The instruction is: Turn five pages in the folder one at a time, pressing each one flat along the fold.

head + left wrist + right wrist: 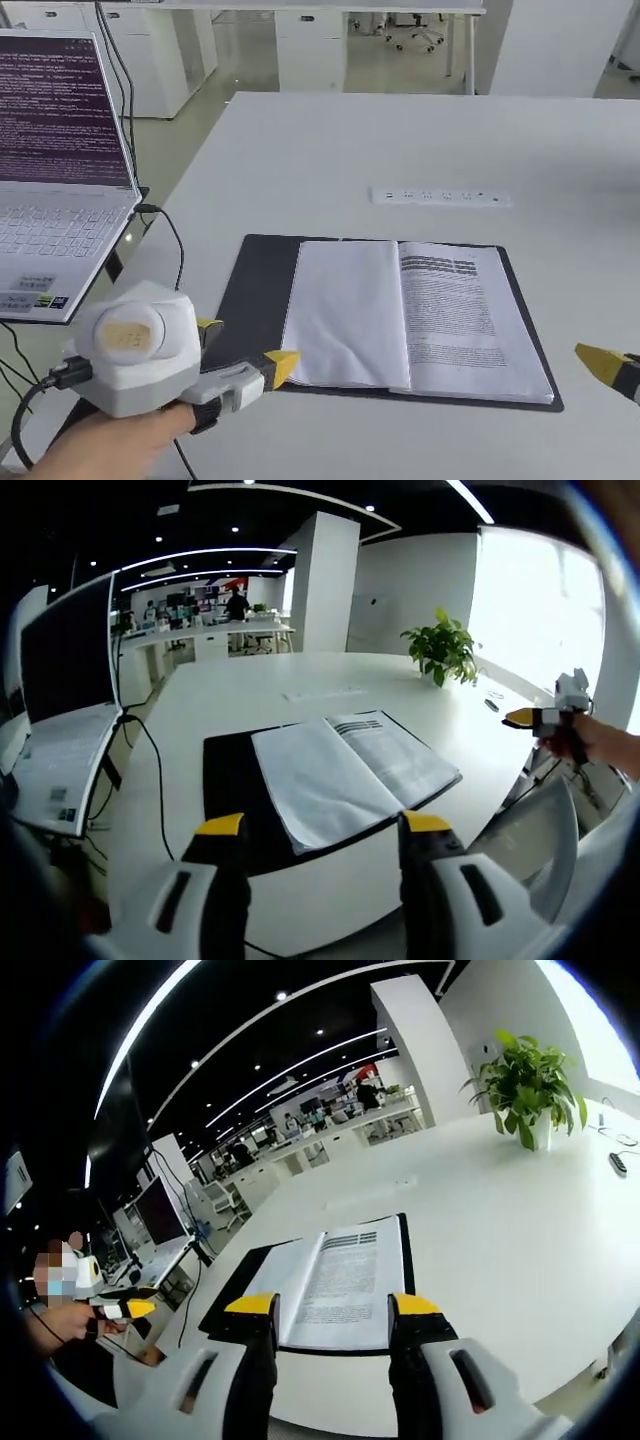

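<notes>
White table (400, 130), black folder (255, 300) lying open near centre. Its left page (345, 310) is blank, its right page (460, 320) printed. Left gripper (245, 345) near left, held by a hand (110, 445), yellow-tipped jaws apart by the folder's near-left corner. Right gripper (603, 362) yellow tip at near right edge, off the folder. Open laptop (60, 200) far left. Power strip (440, 196) beyond the folder.

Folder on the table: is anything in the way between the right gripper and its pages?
No, nothing visible. The right gripper hovers open beside the folder, off its right edge, with bare table between them.
</notes>
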{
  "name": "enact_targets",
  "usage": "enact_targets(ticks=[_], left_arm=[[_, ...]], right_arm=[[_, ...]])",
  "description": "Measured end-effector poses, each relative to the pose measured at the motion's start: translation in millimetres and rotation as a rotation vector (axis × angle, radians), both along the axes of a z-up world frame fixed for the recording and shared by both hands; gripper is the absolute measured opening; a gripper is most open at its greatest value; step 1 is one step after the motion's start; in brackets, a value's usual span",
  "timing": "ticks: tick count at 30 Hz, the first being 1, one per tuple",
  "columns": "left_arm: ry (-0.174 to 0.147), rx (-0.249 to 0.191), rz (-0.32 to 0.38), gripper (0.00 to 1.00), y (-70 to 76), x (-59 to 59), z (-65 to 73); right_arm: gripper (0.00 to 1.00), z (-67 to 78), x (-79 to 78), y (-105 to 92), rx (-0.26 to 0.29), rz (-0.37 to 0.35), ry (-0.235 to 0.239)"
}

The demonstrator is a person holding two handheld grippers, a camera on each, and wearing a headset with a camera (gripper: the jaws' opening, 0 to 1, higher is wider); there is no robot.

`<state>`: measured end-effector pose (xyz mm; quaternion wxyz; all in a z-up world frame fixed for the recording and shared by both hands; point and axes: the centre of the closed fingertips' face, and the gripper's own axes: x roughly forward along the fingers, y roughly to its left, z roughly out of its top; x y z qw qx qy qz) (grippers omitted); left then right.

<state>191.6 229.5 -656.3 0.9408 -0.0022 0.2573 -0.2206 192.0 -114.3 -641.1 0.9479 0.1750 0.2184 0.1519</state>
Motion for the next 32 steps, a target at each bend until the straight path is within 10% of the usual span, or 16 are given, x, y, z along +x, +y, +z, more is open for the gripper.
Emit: enact_targets(ticks=[32], left_arm=[[-0.008, 0.024, 0.008, 0.62, 5.5, -6.5, 4.8]], right_arm=[[0.43, -1.4, -1.3, -10.7, -0.092, -0.008, -0.024]])
